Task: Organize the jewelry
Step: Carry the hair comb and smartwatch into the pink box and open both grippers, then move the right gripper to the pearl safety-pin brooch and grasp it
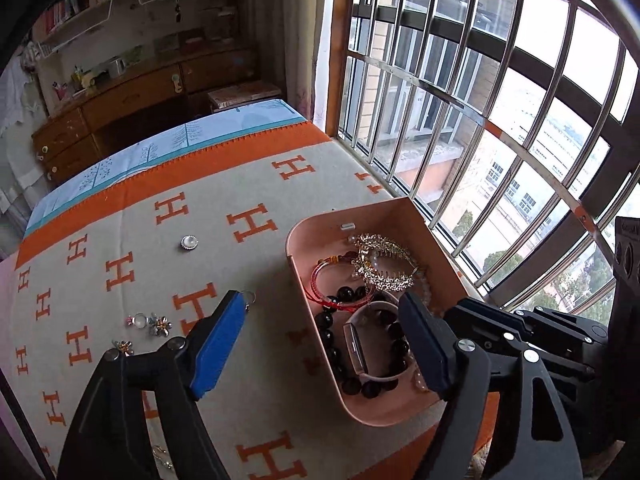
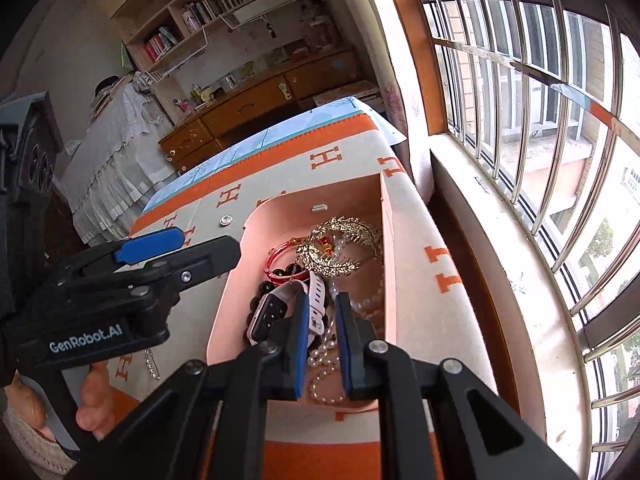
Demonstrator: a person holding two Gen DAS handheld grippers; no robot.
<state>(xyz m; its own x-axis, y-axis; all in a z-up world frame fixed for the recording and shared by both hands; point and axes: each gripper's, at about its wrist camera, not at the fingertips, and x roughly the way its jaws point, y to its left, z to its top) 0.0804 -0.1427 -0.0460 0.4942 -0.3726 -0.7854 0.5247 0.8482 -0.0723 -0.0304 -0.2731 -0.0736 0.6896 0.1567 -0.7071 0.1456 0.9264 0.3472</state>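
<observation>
The pink tray (image 1: 384,414) sits on the orange-and-cream H-patterned blanket (image 1: 132,240) close to the barred window (image 1: 500,100), and it already carries most of the jewelry: a gold leaf hair comb (image 1: 380,260), a red bangle (image 1: 340,284), a dark bead bracelet (image 1: 352,384), a pink-strapped smartwatch (image 2: 272,312) and a pearl strand (image 2: 324,376) lying along the near right side of the tray. Still out on the blanket are a round pearl brooch (image 1: 187,243), a small cluster of flower-shaped pieces (image 1: 150,323), a silver ring-shaped piece (image 1: 250,299) partly hidden by the left finger, and a crystal drop piece (image 2: 151,366) near the tray's left wall. The right gripper (image 2: 323,346) hovers low over the pearl strand with its fingers narrowly parted and nothing visibly pinched between them; whether it is just letting go of the pearls I cannot tell. The left gripper (image 1: 320,344) is spread wide, straddling the tray's left wall, one finger over the blanket and the other over the beads. My reading is that the next loose piece is the job in hand. To do it well, the left gripper should clear the tray wall, come down square over one small piece, and close across its widest part so the soft blanket is not bunched up with it; the flat brooch may slip, so a low, level approach looks safest. Release should come low inside the tray, away from the comb's teeth.
</observation>
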